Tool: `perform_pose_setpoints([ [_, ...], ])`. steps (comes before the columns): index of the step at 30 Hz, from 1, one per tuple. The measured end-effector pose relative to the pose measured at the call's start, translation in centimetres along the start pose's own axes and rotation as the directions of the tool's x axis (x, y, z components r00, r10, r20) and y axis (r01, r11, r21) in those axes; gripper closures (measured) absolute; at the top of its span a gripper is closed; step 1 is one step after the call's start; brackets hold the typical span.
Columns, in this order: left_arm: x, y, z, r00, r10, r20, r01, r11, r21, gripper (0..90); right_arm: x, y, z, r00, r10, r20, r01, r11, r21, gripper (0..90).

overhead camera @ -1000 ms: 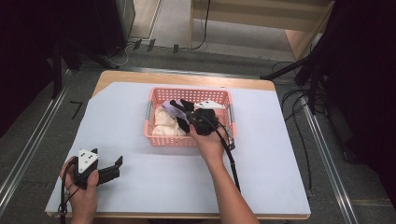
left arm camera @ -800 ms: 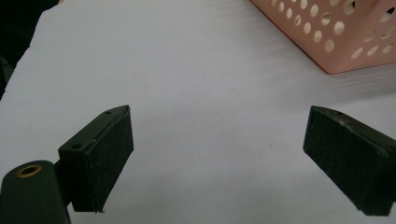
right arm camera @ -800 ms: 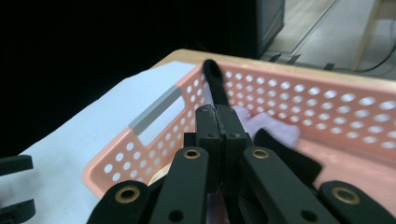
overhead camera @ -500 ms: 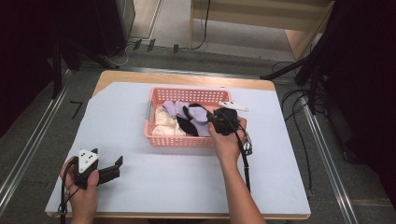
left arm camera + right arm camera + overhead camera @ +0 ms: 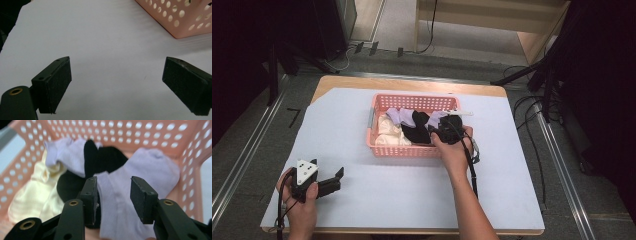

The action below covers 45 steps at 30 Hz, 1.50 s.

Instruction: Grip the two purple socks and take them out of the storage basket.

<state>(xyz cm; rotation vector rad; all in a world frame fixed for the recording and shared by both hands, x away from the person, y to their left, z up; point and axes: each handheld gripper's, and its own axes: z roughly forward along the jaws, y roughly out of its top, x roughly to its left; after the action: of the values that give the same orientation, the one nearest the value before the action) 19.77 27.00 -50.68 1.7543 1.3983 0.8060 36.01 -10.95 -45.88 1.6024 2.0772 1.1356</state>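
A pink perforated basket [image 5: 412, 98] at mid-table holds lavender socks [image 5: 399, 116], a black sock [image 5: 417, 131] and a cream sock [image 5: 389, 135]. My right gripper [image 5: 438, 131] hangs inside the basket's right end. Its jaws have just been opening and now stand apart just above a lavender sock [image 5: 140, 170]. The pads are not pressing on it. The black sock [image 5: 107, 157] and cream sock [image 5: 37, 192] lie to their left. My left gripper [image 5: 334, 181] rests open on the white table cover at the front left, with nothing between its jaws [image 5: 116, 75].
The basket's near corner [image 5: 185, 20] lies ahead and to the right of the left gripper. The white cover [image 5: 377, 200] reaches the table's front edge. Cables and dark stands lie on the floor to the right [image 5: 532, 110].
The right hand has moved rightward across the basket to its right end, and its jaws have gone from shut to apart. The left hand has stayed put.
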Motion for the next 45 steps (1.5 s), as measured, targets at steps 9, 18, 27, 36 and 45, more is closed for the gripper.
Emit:
perform_pose_setpoints([
  [9,0.0,0.0,0.0,1.0000,-0.003,0.000,0.003,1.0000,0.003,9.4,-0.2,0.0,1.0,0.9954,0.077,-0.056,-0.071,0.992,0.105,80.1],
  [18,0.0,0.0,0.1,1.0000,0.001,0.001,-0.001,0.9999,0.010,9.4,-0.3,-0.3,-0.8,0.9980,0.029,-0.056,-0.031,0.999,-0.039,90.0],
  [27,-0.1,0.1,0.1,1.0000,0.007,-0.001,-0.007,0.9999,0.013,9.4,-0.2,-0.3,-0.9,0.9969,0.025,-0.074,-0.028,0.999,-0.046,70.9],
  [36,-0.1,0.0,0.1,1.0000,0.003,0.001,-0.003,0.9999,0.012,9.4,-0.3,-0.4,1.3,0.9929,0.117,-0.021,-0.115,0.991,0.065,52.5],
  [45,0.0,0.0,0.1,1.0000,-0.001,0.005,0.001,0.9999,0.013,9.4,-0.1,-0.7,2.5,0.9946,0.096,-0.040,-0.091,0.990,0.111,82.5],
])
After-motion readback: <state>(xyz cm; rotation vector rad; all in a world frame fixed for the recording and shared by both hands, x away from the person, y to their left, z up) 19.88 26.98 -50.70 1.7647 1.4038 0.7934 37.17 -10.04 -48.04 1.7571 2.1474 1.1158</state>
